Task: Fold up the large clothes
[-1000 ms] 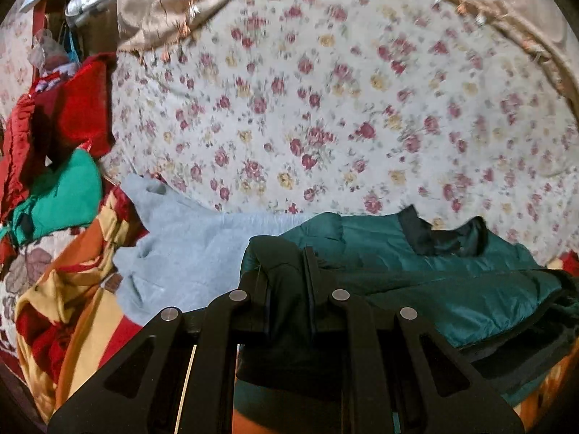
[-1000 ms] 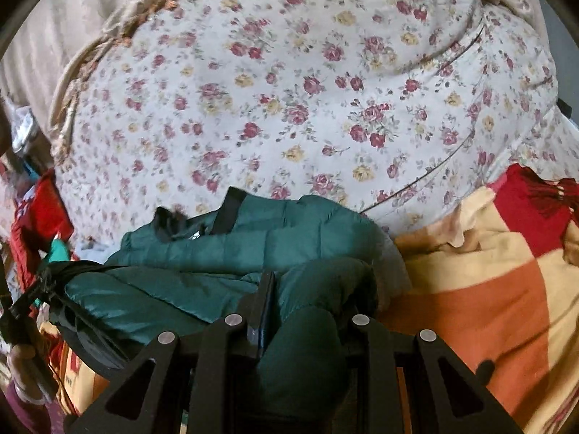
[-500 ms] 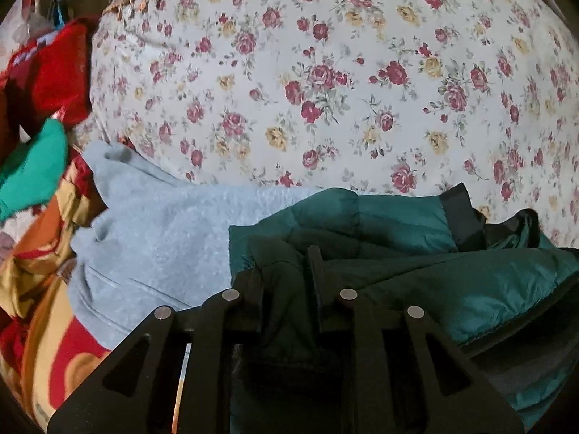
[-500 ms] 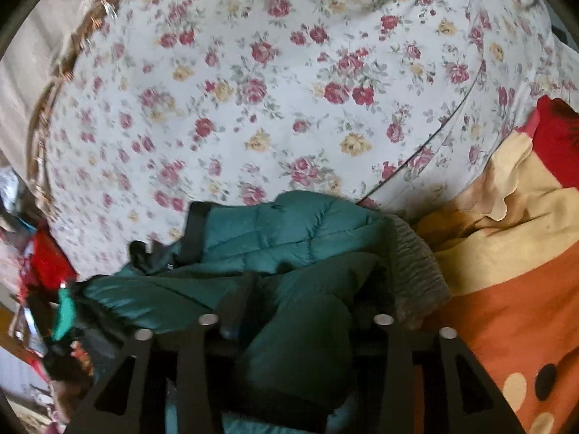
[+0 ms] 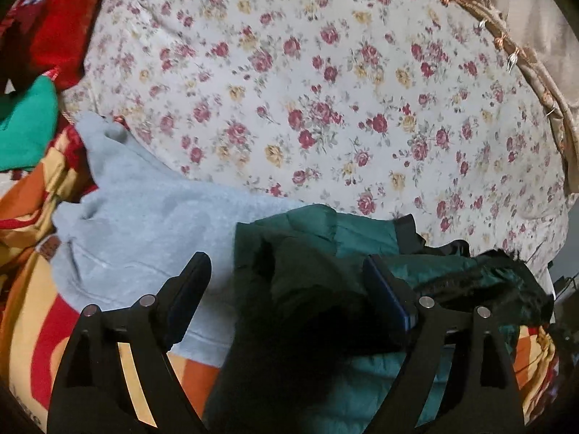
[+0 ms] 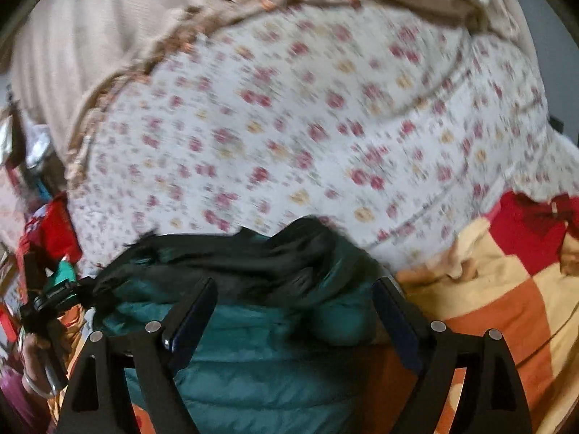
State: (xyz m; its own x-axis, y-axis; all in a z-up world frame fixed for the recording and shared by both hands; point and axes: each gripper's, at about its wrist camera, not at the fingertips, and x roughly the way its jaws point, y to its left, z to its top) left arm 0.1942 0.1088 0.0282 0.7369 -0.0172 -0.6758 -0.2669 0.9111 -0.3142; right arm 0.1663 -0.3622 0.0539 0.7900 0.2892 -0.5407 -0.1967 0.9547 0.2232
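A dark green puffer jacket [image 5: 318, 289] lies folded on the blanket at the foot of a floral pillow; it also shows in the right wrist view [image 6: 253, 354]. My left gripper [image 5: 286, 271] is open, its fingers standing either side of the jacket's left end without holding it. My right gripper [image 6: 295, 296] is open over the jacket's right end, the jaws wide apart. The other gripper [image 6: 47, 311] and a hand show at the far left of the right wrist view.
A light grey sweatshirt [image 5: 144, 224] lies left of the jacket. A floral pillow [image 5: 307, 90] rises behind. An orange, yellow and red blanket [image 6: 506, 289] lies underneath. Red [image 5: 61, 36] and green [image 5: 29, 126] clothes are piled at far left.
Both grippers have opened and let go of the green jacket, which now lies folded on the blanket. Both grippers have drawn back a little.
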